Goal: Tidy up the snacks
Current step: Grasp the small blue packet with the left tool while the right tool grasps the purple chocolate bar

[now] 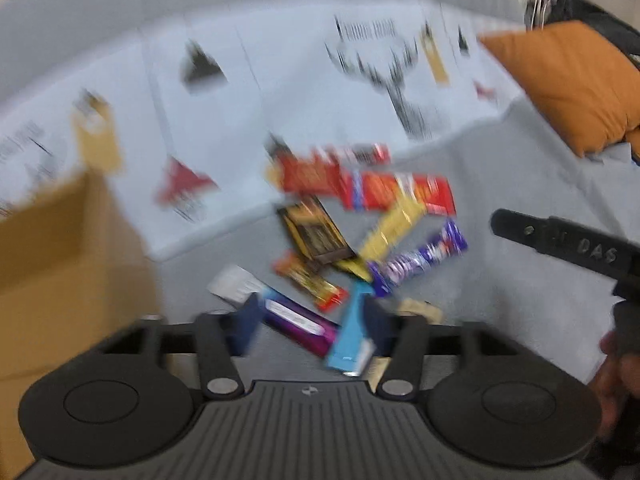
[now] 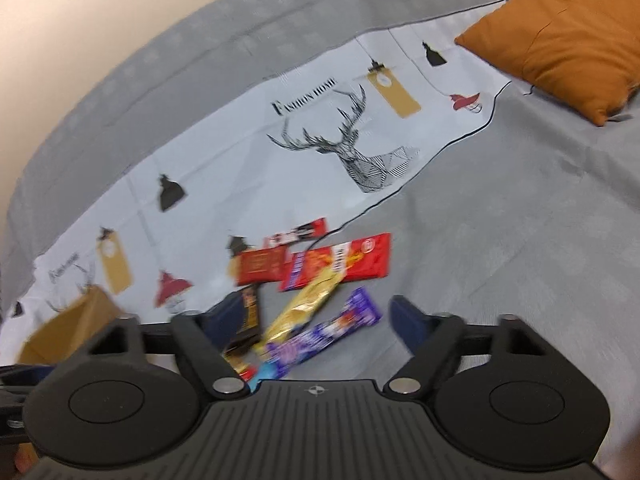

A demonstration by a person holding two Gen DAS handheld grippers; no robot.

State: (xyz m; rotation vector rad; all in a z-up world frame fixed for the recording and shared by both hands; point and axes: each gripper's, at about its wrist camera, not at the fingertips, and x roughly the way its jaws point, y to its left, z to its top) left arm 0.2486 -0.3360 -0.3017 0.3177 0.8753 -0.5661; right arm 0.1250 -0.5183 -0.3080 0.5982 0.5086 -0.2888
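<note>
Open brown cardboard box (image 1: pixel 60 264) sitting left of the left tongs (image 1: pixel 308 324), whose jaws are standing wide over a purple foil bar (image 1: pixel 298 326) and a light-blue packet (image 1: pixel 350 334). Right tongs (image 2: pixel 316 320) gaping wide, empty, nearer the gold wrapper (image 2: pixel 304 306), its long axis running diagonally between the jaws.

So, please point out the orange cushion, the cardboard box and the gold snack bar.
orange cushion (image 2: pixel 560 36), right wrist view, on the middle of its top face.
cardboard box (image 1: pixel 60 264), left wrist view, on its broad side wall.
gold snack bar (image 2: pixel 304 306), right wrist view, on the wrapper's middle.
</note>
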